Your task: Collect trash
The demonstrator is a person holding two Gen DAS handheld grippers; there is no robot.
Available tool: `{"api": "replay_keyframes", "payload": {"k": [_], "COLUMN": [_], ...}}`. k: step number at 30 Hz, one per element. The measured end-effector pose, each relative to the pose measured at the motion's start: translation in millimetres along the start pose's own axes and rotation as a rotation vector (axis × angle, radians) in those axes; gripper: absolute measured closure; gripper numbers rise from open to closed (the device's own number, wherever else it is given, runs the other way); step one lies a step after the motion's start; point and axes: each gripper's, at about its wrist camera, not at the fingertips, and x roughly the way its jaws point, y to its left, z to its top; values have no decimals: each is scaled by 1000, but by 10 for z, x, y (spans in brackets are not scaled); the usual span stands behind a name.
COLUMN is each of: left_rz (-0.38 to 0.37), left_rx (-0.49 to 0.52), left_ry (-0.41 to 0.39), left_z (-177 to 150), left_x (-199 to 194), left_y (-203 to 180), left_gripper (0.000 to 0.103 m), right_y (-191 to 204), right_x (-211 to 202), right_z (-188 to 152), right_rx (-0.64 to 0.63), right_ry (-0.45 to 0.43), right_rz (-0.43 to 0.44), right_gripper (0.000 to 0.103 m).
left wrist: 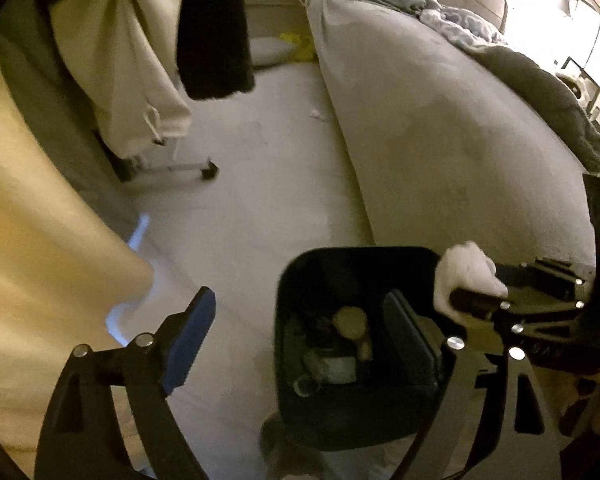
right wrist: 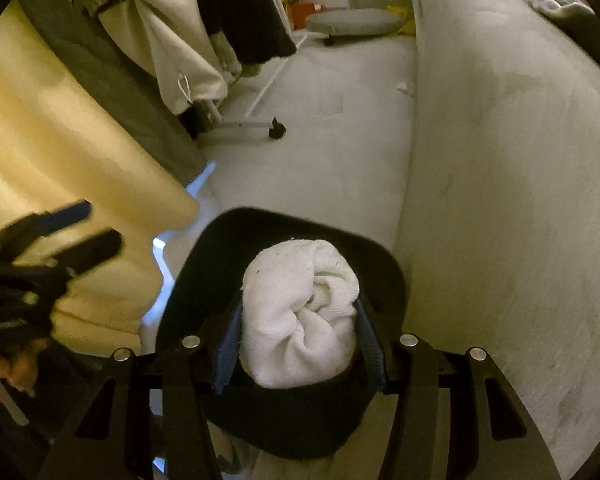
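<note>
Right hand-held gripper (right wrist: 298, 332) clamped on white crumpled wad (right wrist: 300, 312), looks like tissue or cloth, poised directly over open mouth of black bin (right wrist: 384, 264). Not released yet. Left hand-held gripper (left wrist: 300, 332) wide open, holding nothing, hanging above bin's near-left rim. Bin (left wrist: 300, 276) directly below and ahead of both, already holding several items at bottom (left wrist: 340, 344), too dark to identify. So: partway through, at least some trash binned, 1 piece mid-drop. Remaining: small white scrap (right wrist: 402, 87) on floor (right wrist: 320, 140) far ahead of right hand-held gripper, just beside bed edge (right wrist: 500, 140). Possibly more out of view; cannot tell. Next likely: open right fingers, let wad fall, then fetch scrap.
</note>
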Motion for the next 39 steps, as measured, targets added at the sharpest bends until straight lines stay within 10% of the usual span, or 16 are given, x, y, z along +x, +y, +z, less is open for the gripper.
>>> {"api": "replay_keyframes", "payload": {"k": [21, 39], "left_rz": [0, 13], "left_rx": [37, 109], "left_ry": [-270, -500], "left_z": [-4, 63], "left_x": [-1056, -1983], "left_y": [35, -352], "left_gripper": [4, 3], "right_y": [188, -139], "right_x": [-567, -2292], "right_z": [-154, -675], "right_rx": [-16, -26], "right_ry": [-145, -480], "right_rz": [1, -293], "right_gripper": [15, 4]}}
